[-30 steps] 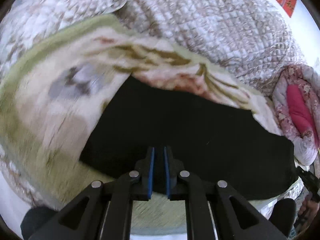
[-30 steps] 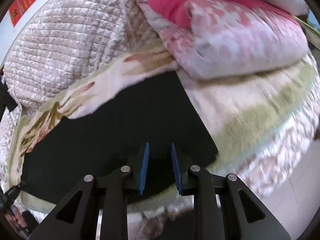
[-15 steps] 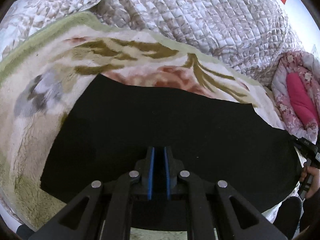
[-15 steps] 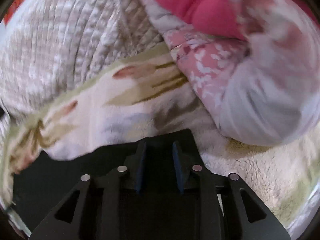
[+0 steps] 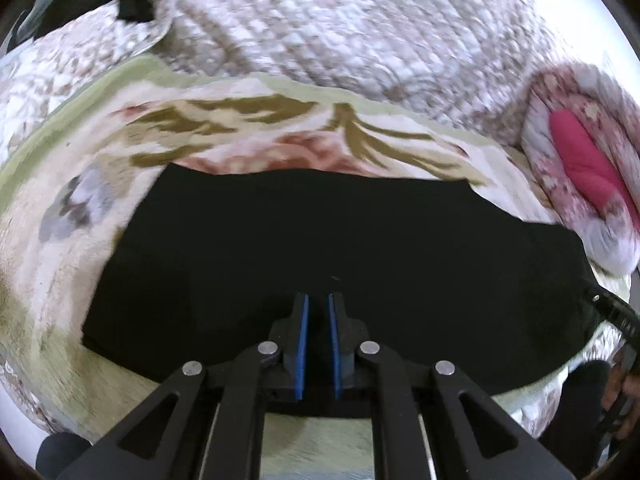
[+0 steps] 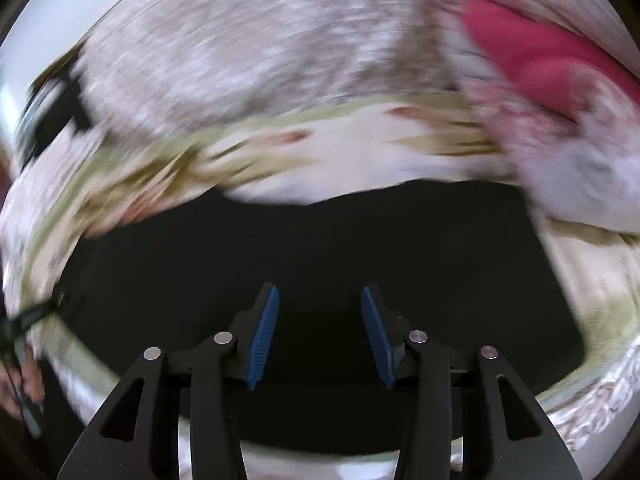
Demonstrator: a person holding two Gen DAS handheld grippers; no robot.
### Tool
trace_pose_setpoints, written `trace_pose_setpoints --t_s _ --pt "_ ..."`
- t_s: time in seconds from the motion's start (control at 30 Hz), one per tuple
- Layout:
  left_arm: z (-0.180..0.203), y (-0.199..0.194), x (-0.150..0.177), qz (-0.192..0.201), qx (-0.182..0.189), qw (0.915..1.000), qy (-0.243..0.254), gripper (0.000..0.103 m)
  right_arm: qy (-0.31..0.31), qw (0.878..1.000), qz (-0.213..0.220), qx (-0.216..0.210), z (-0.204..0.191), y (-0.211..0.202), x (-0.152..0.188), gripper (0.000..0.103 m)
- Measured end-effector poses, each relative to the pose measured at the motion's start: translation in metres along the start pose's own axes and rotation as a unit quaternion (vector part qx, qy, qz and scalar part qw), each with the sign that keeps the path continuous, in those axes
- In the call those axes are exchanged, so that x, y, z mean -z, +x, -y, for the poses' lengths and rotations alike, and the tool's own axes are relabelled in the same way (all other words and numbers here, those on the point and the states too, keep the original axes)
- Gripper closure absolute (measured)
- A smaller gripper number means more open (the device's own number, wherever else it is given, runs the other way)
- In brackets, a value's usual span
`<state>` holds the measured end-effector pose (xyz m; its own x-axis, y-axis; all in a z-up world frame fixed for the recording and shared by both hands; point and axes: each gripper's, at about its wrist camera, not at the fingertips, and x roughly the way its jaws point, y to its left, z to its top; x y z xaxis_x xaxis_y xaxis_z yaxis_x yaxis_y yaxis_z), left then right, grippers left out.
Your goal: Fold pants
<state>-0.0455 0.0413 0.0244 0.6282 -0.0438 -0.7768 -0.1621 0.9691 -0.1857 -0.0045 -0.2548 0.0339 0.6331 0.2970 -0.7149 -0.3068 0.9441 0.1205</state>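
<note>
The black pants (image 5: 320, 240) lie flat as a wide folded band on a floral fleece blanket (image 5: 248, 128). They also show in the right wrist view (image 6: 340, 248). My left gripper (image 5: 318, 300) hovers over the pants' near edge with its blue pads a narrow gap apart; whether cloth sits between them I cannot tell. My right gripper (image 6: 318, 300) is open and empty above the pants' near edge, towards their right end. The right gripper's tip shows at the far right of the left wrist view (image 5: 616, 312).
A quilted beige bedspread (image 5: 360, 32) covers the bed behind the blanket. A pink and white floral duvet roll (image 5: 584, 160) lies at the right, touching the pants' right end (image 6: 560, 128). The bed's front edge runs just below both grippers.
My right gripper has opened wide and pulled back from the pants' right end. My left gripper has drawn back slightly over the near edge. Both views are blurred by motion.
</note>
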Motion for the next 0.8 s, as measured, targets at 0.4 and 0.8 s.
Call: trace_pose_setpoints --t_s 0.4,0.8 --pt "0.015 0.002 0.023 -0.009 -0.001 0.9995 0.030 0.077 -0.099 0.994 -0.042 -0.035 -0.065 0.029 0.033 0.058" --pt "0.000 -0.007 0.032 0.001 -0.005 0.9997 0.024 0.077 -0.127 0.991 -0.037 -0.038 -0.073 0.030 0.039 0.042"
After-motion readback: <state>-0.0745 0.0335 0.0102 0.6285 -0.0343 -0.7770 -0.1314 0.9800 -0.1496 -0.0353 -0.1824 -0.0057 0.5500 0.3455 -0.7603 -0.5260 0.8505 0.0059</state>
